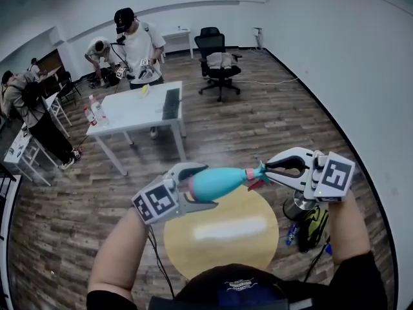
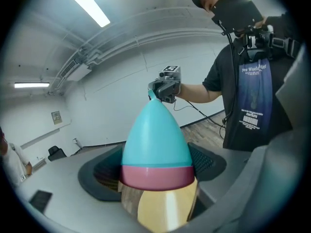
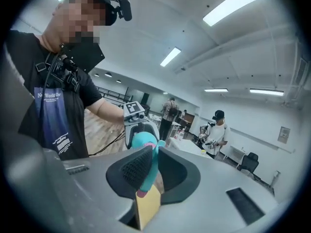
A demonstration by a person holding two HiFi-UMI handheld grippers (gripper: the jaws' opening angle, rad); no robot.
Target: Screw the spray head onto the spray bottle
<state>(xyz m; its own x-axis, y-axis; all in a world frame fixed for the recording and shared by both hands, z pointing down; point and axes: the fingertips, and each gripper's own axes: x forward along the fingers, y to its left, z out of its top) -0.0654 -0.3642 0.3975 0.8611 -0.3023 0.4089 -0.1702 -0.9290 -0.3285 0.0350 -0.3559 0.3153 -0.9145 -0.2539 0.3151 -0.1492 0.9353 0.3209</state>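
Two handholds on one assembly, aloft over the round yellow tabletop (image 1: 193, 254), touching nothing below. Spray bottle (image 1: 219, 181): teal, egg-shaped, pink band at the fat end; lies roughly level between the two grippers. Looks like thin, smooth moulded plastic; judged light, slippery along the taper, springy under a squeeze, hardly fragile. Best taken round the widest girth beside the pink band, for square seating of the pads and no creep toward the neck. Left gripper (image 1: 200, 187): jaws spread wide, clamped on exactly that fat end, ribbed pads pressing on both flanks. Spray head (image 1: 258, 172): small teal piece with a pink collar, sits at the bottle's narrow neck. Judged stiffer than the bottle yet thin in its trigger and nozzle; best pinched across the body, never by the trigger. Right gripper (image 1: 270, 172): jaws almost together, closed narrowly on the spray head, one pad against either side. Thread engagement at the collar: too small to tell. Calls for a modest squeeze and true alignment along the bottle's axis; otherwise a risk of cross-threading or of slip on the smooth shell.
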